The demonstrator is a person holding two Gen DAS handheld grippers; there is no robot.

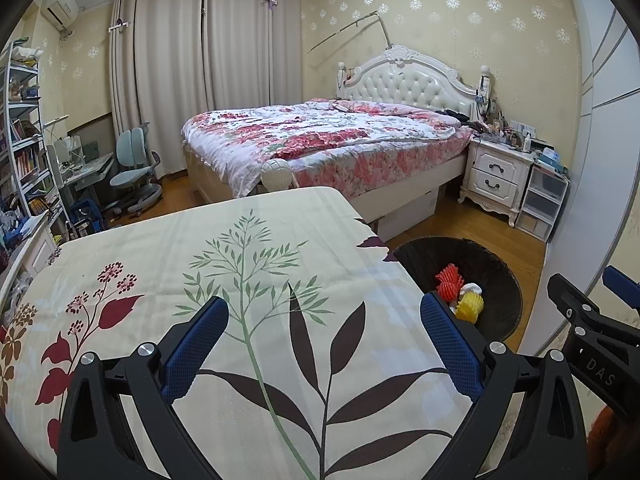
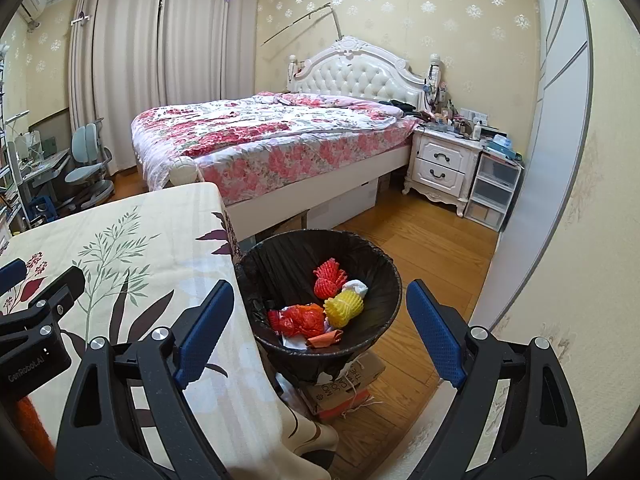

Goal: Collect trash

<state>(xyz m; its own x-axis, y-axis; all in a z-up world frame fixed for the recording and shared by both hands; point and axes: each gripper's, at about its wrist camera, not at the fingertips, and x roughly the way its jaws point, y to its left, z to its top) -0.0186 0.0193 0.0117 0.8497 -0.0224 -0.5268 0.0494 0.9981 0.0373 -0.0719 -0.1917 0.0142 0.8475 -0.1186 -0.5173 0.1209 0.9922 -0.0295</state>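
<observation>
One bin (image 2: 384, 280); two red foam nets (image 2: 329, 280), one yellow (image 2: 343, 307).

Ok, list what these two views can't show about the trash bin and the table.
- Trash bin, left wrist view: its near side is hidden behind the table and a fingertip.
- Bin's bottom, right wrist view: covered by the trash.
- Table's near edge, both views: hidden by the left gripper and right gripper, both open.

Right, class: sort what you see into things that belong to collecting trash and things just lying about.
Belongs to the job:
black-lined bin
red foam net
yellow foam net
red plastic wrapper
left tongs
right tongs

Just lying about:
bed
nightstand
desk chair
</observation>
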